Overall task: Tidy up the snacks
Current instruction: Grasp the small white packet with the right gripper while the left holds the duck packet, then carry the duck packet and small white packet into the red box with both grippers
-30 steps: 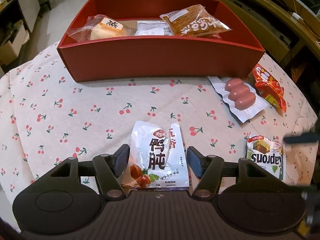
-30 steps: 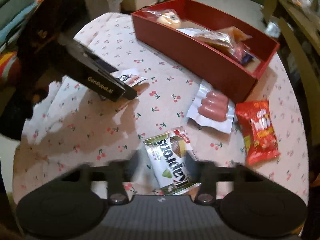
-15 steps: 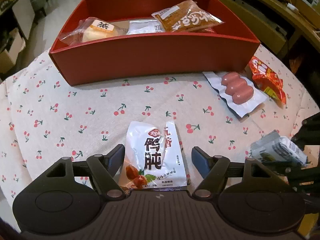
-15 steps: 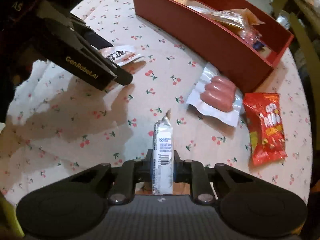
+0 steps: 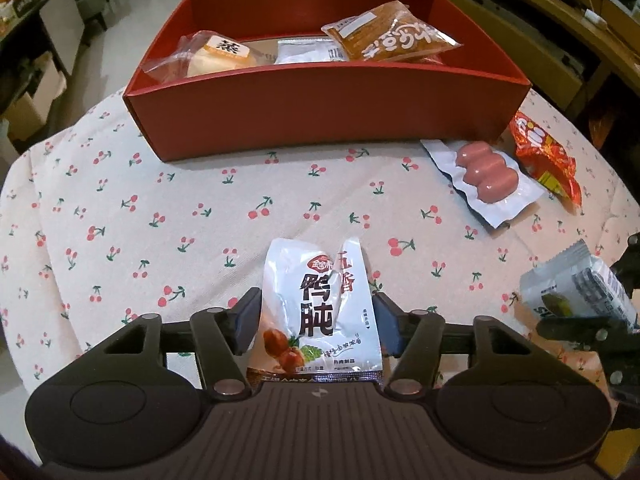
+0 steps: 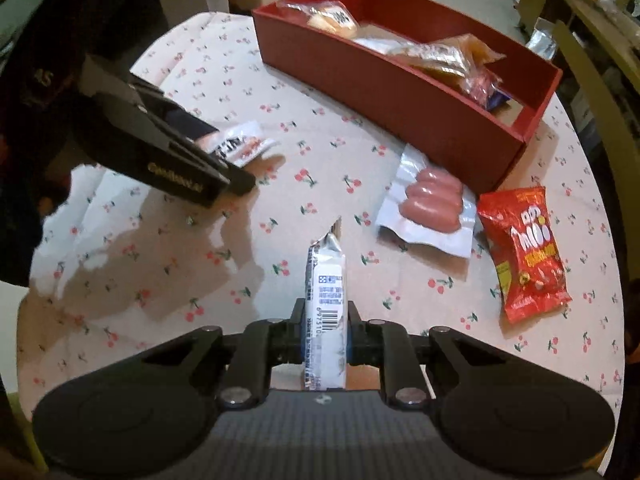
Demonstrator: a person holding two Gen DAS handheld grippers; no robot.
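1. A round table under a cherry-print cloth [image 5: 168, 184] fills both views.
2. A long red box [image 5: 320, 112] sits at twelve o'clock on it, with a bun packet [image 5: 216, 56], a white packet and an orange-brown packet [image 5: 392, 34] inside.
3. A red crisp bag [image 6: 524, 256] lies at three o'clock, near the box's end and outside it.
4. A tray of three pink sausages [image 5: 486, 176] lies just beside the crisp bag, on the cloth.
5. The left gripper [image 5: 318, 322] hangs over the six o'clock edge; its jaws are closing on a white pouch [image 5: 316, 312] lying flat between them, the pads at its side edges.
6. The right gripper [image 6: 325, 334], at about four o'clock, is pressed tight on a small white wafer packet [image 6: 326, 288], held on edge and lifted off the cloth.
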